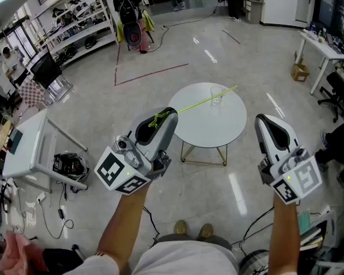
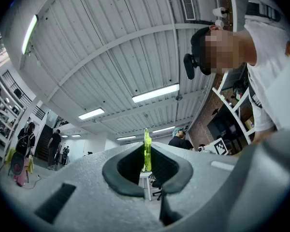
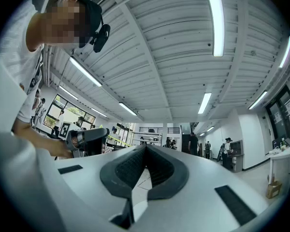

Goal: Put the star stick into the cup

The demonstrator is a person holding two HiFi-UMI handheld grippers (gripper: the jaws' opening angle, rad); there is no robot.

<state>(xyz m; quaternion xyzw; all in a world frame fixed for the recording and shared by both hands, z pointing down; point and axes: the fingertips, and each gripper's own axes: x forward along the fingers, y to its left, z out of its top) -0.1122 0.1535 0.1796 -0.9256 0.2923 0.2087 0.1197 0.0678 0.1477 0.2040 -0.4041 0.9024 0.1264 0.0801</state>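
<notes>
**Left gripper**: held up over the floor, off the table's near-left edge, with its marker cube toward the person. The jaws are pressed together on the stick. In the left gripper view the yellow-green strip stands upright in the slot where the pads meet.

**Star stick**: thin and yellow-green. Its tangled green end is pinched at the left gripper's tips. The shaft runs up and to the right across the table, and its far tip lies past the table's far-right edge in the head view. It crosses the cup's upper part in that view; whether it touches the cup cannot be told.

**Cup**: clear and upright, on the far part of the table, near the far edge.

**Table**: round with a white top, on thin gold legs.

**Right gripper**: held up off the table's near-right edge, well apart from the stick. The jaws are pressed together with nothing between them; the right gripper view shows the pads meeting at the tip.

**Floor**: pale and glossy, with red tape lines beyond the table.

**Surroundings**: a white desk at the left, shelving at the far left, and a cardboard box at the far right
</notes>
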